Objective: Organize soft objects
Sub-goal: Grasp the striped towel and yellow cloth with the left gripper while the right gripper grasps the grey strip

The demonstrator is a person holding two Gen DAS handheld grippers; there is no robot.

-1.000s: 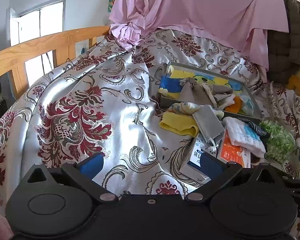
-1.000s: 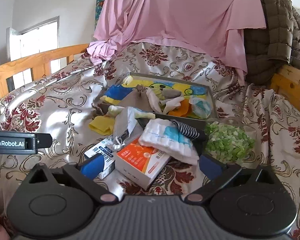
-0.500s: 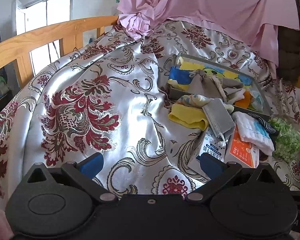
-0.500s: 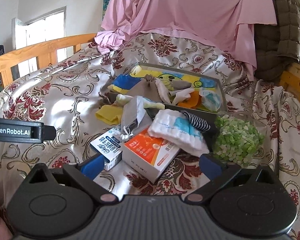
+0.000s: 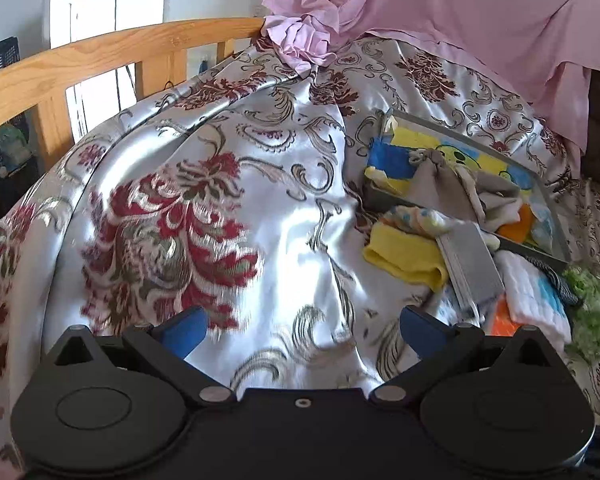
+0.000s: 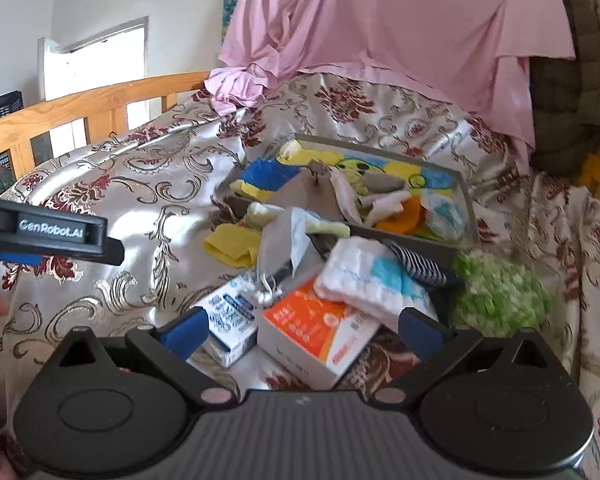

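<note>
Two handheld grippers hover over a bed covered by a shiny silver bedspread (image 5: 284, 240) with red floral patterns.

The left gripper (image 5: 302, 330) has its blue-tipped jaws spread wide and holds nothing; only bare bedspread lies between them. Ahead and to the right of its jaws sits a pile of soft items: a folded yellow cloth (image 5: 404, 254), with a grey pouch (image 5: 474, 266) touching its right edge.

The right gripper (image 6: 304, 330) also has its jaws wide apart and empty. Between and just ahead of them lie two cartons side by side: a blue and white box (image 6: 230, 318) near the left jaw and an orange and white box (image 6: 318, 330) toward the middle. A white and blue quilted cloth (image 6: 374, 280) rests on the orange box, close to the right jaw. A mound of green and white fluffy material (image 6: 500, 292) sits beyond the right jaw.

Farther ahead lies a shallow grey tray (image 6: 466, 204) lined with a yellow and blue cartoon print, holding a jumble of grey, white and orange fabric pieces. A striped dark sock (image 6: 418, 262) drapes over its near rim.

A pink sheet (image 6: 380, 28) hangs behind the bed, and a wooden bed rail (image 5: 100, 60) runs along the far left.
</note>
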